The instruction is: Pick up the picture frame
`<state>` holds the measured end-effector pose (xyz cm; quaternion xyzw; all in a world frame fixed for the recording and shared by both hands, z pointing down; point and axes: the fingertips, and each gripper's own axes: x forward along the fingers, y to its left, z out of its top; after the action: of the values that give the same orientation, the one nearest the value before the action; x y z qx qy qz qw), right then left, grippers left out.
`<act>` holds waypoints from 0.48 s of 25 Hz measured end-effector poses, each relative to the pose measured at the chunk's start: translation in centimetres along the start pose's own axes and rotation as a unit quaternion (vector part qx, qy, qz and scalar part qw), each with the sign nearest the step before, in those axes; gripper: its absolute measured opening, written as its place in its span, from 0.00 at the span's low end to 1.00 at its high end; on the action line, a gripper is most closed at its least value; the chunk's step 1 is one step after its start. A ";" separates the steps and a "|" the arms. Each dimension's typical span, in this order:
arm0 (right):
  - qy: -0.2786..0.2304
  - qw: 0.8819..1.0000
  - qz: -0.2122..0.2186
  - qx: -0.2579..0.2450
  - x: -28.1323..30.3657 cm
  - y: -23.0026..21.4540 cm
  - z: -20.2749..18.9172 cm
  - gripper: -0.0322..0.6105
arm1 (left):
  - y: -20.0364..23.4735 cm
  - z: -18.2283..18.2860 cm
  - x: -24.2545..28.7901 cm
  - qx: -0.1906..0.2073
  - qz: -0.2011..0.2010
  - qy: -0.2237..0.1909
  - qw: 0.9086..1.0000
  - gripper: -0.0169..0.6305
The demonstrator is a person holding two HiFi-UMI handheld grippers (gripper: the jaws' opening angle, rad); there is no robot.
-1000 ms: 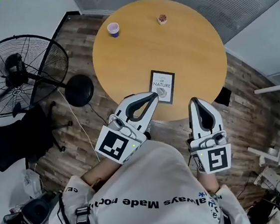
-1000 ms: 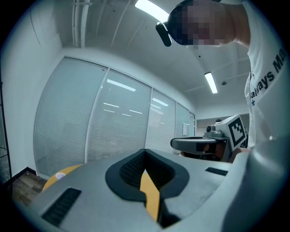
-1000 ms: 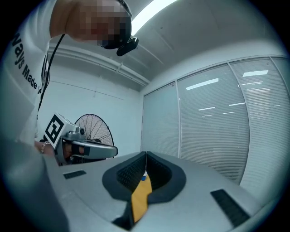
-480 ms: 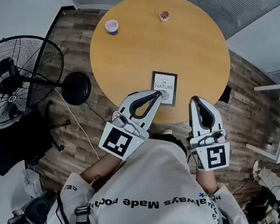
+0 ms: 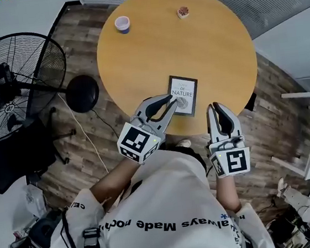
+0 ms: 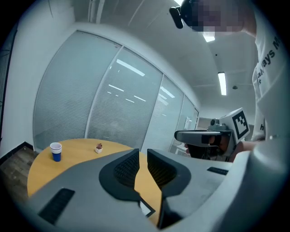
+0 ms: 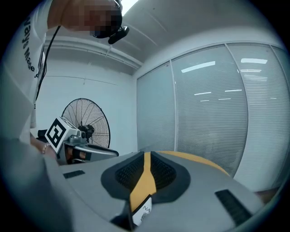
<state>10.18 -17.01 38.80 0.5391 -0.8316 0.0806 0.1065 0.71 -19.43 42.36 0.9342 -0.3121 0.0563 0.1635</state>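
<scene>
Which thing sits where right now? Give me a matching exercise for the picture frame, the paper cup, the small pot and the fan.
Things:
1. picture frame
2. paper cup
3. small pot
4. fan

Places:
a. on the floor, left of the table
b. far side of the table, to the right
c. lying flat by the table's near edge
d. far side of the table, to the left

Pairs: 1-c, 2-d, 3-b, 4-a

The picture frame [image 5: 186, 92], lying just ahead of the left gripper [image 5: 169, 99]'s tips, is showing "NATURE" under a smaller line too small to read. The white shirt [image 5: 169, 202] behind that gripper is displaying "Always Made", upside down.
</scene>
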 end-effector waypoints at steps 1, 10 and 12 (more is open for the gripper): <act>0.005 1.000 0.001 0.006 0.2 -0.2 -0.8 0.11 | 0.2 -0.8 0.3 0.000 0.001 0.007 1.000 0.07; 0.073 0.996 -0.016 0.043 1.2 -1.9 -9.7 0.18 | 2.1 -8.4 2.1 -0.008 0.013 0.073 0.997 0.16; 0.091 0.995 -0.015 0.041 1.5 -1.9 -11.8 0.18 | 2.5 -10.1 2.5 -0.016 0.016 0.085 0.996 0.16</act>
<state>12.38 -16.20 50.58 0.5462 -0.8061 0.1614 0.1607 1.20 -19.25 53.03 0.9180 -0.3134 0.1327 0.2035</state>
